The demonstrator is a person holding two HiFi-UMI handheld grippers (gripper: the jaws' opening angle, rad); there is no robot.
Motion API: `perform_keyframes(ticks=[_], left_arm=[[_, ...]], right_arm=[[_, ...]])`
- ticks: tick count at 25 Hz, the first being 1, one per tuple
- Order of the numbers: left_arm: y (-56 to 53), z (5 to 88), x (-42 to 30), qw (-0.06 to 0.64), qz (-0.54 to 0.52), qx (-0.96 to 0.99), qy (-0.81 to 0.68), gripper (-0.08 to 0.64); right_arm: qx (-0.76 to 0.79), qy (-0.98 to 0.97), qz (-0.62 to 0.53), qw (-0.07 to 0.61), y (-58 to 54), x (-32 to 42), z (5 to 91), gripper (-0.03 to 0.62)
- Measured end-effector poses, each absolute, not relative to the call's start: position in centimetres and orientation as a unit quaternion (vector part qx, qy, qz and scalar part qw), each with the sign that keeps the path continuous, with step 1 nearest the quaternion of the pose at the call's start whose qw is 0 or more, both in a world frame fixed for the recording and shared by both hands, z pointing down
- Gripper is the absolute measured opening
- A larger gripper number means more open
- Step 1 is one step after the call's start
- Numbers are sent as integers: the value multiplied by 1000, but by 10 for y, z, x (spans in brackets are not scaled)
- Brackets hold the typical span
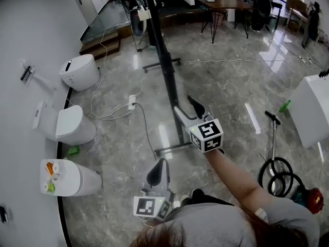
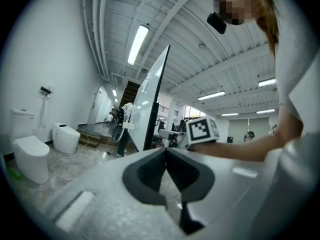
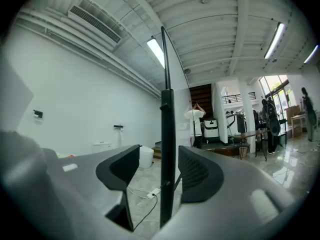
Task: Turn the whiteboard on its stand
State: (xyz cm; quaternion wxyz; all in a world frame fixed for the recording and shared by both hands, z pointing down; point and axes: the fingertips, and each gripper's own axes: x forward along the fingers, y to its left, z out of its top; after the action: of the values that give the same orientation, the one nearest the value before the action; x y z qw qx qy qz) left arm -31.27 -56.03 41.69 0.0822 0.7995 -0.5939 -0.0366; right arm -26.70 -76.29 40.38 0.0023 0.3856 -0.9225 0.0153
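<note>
Whiteboard (image 1: pixel 163 55) is standing upright and edge-on ahead of us on its stand, and we are holding the right gripper (image 1: pixel 189 110) at its near vertical edge. The jaws are standing wide, with the dark frame running between them and, by our reading, a gap showing on either side. We are judging that the jaws should be closing squarely on that frame, well above the stand's foot (image 1: pixel 172 149). The swing should then be going slowly, so the stand is not dragging or tipping on the glossy floor (image 1: pixel 221 86). The cable (image 1: pixel 145 127) lying near the foot is looking like a snag risk. We are keeping the left gripper (image 1: pixel 158 172) low and near our body, its jaws pressed together on nothing, well apart from the board
</note>
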Motion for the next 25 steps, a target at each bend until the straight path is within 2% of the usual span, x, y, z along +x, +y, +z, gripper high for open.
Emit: perform_keyframes(ticks=[6,13,20,22,25], left_arm=[[-554,417,-346,88,-33,770,-631,-3],[-538,423,-375,91,-23,738,-668,-3],[-521,423,-396,96,-19,717,-690,-3],[-517,424,-399,97,-18,714,-693,-3],[-513,426,-401,98,-15,711,-696,-3]], right_arm=[[420,-908,6,3,-852,-308,395,305],[437,-899,-10,9,-893,-343,398,318],[444,-895,-7,25,-905,-358,416,258],[461,-887,-11,25,-909,-355,417,209],[475,-880,-6,27,-913,-351,418,181]])
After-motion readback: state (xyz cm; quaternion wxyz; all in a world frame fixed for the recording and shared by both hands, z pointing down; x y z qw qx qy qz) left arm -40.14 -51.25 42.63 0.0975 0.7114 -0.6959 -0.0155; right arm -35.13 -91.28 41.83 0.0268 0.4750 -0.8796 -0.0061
